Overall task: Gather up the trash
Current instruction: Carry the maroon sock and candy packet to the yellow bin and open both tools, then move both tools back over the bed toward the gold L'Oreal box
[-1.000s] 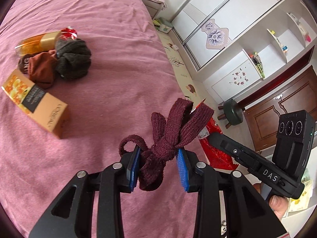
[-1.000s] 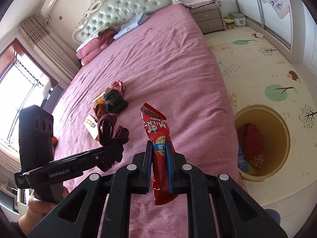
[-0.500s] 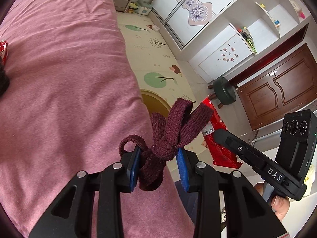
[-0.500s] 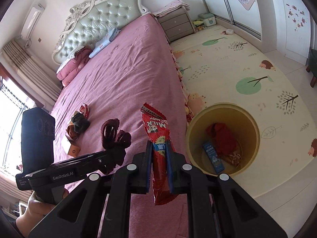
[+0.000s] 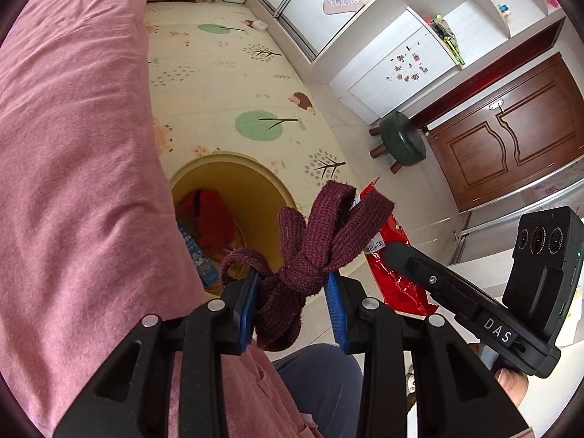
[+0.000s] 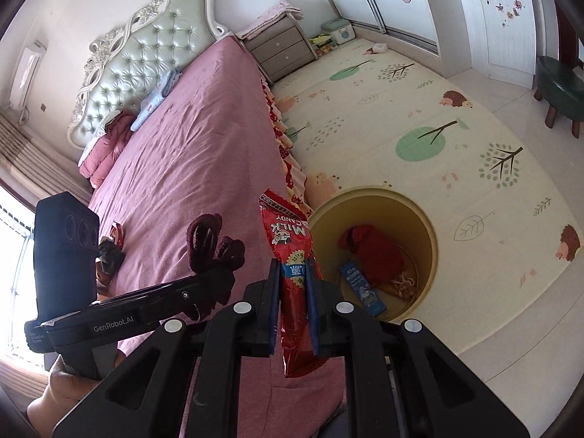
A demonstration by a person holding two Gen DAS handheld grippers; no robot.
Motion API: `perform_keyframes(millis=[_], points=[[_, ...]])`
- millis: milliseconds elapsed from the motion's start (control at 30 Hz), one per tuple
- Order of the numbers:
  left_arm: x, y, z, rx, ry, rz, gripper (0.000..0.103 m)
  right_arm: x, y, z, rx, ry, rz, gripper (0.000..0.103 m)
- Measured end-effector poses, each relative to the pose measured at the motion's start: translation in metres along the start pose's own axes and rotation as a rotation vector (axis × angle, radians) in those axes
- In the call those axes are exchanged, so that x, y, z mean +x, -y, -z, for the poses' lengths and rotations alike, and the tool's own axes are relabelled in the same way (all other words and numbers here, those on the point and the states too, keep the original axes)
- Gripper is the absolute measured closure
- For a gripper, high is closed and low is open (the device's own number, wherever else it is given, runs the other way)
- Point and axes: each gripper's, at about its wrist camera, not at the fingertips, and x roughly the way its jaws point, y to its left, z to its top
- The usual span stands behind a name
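Note:
My left gripper (image 5: 292,284) is shut on a knotted maroon knit rag (image 5: 317,241), held in the air past the bed's edge; the rag also shows in the right wrist view (image 6: 213,248). My right gripper (image 6: 294,284) is shut on a red milk-candy wrapper (image 6: 292,241), which shows in the left wrist view (image 5: 394,266) to the rag's right. A yellow round trash bin (image 6: 423,226) stands on the floor beside the bed, below and ahead of both grippers. It holds a red bundle (image 6: 372,252) and a blue packet (image 6: 363,288). The bin also shows in the left wrist view (image 5: 255,186).
The pink bed (image 6: 189,153) fills the left, with dark socks and a red wrapper (image 6: 109,248) lying on it. A patterned play mat (image 6: 419,116) covers the floor. A green stool (image 5: 401,142) stands near the wooden door (image 5: 511,135). A nightstand (image 6: 281,47) stands by the headboard.
Both grippers have swung right, from over the bed towards the floor beside it. The yellow bin now lies closer and more in front of them. Both loads stay gripped.

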Motion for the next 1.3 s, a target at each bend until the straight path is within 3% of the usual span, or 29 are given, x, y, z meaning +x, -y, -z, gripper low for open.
perform_keyframes(millis=[267,333,367,400,433,533,767,1100,1300], points=[[0.014,0.007,-0.022,0.012,0.007,-0.005,0.068,0.001,0.015,-0.019,-0.007,0.022,0.041,0.089],[0.012,0.005,-0.027,-0.004,0.023,-0.012,0.049,0.002,0.015,-0.023,-0.013,0.025,0.042,0.085],[0.011,0.003,-0.028,-0.017,0.038,-0.02,0.023,0.001,0.015,-0.024,-0.009,0.035,0.039,0.071],[0.008,0.001,-0.029,-0.032,0.057,-0.013,0.016,0.0,0.016,-0.025,-0.002,0.053,0.038,0.064],[0.007,-0.001,-0.031,-0.043,0.063,0.0,0.016,-0.001,0.016,-0.025,-0.002,0.062,0.041,0.055],[0.005,-0.007,-0.029,-0.055,0.052,-0.013,0.016,0.002,0.018,-0.024,-0.01,0.061,0.081,0.055],[-0.005,-0.016,-0.019,-0.069,0.042,-0.036,0.016,0.003,0.01,-0.015,-0.014,0.033,0.078,0.055],[-0.052,-0.027,0.0,-0.057,0.103,-0.065,0.015,-0.01,-0.04,-0.012,-0.103,0.041,0.033,0.055],[-0.09,-0.044,0.018,-0.071,0.148,-0.132,0.015,-0.006,-0.081,-0.003,-0.174,0.022,-0.004,0.055]])
